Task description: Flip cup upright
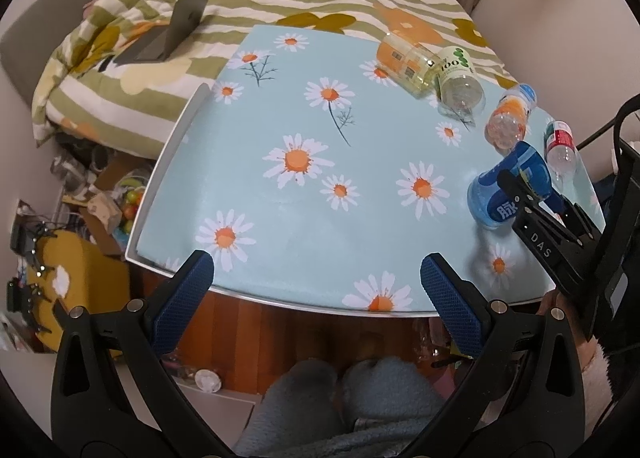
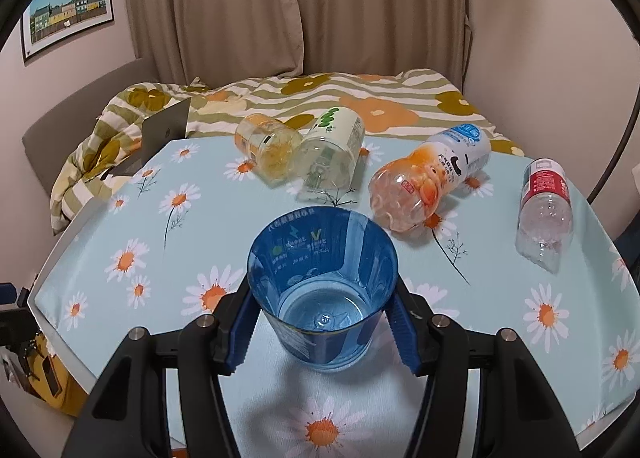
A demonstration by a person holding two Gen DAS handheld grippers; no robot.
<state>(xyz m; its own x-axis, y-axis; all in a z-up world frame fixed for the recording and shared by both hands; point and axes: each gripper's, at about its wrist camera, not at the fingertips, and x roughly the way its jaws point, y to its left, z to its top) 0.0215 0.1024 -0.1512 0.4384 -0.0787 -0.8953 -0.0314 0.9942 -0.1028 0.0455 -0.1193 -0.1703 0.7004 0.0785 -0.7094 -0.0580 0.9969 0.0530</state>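
A blue translucent plastic cup [image 2: 322, 290] is held between the blue pads of my right gripper [image 2: 322, 332], tilted with its open mouth toward the camera and its base down toward the daisy-print table [image 2: 500, 322]. In the left wrist view the same cup [image 1: 510, 188] shows at the right, tilted, with the right gripper's black finger across it. My left gripper [image 1: 316, 282] is open and empty, hovering over the table's near edge, well left of the cup.
Several cut bottles lie on their sides at the far side: a yellow one [image 2: 266, 146], a green-labelled one [image 2: 332, 156], an orange one [image 2: 428, 178], a red-labelled one [image 2: 544, 210]. A bed with a laptop [image 2: 166, 126] lies behind. Floor clutter [image 1: 80, 226] is left.
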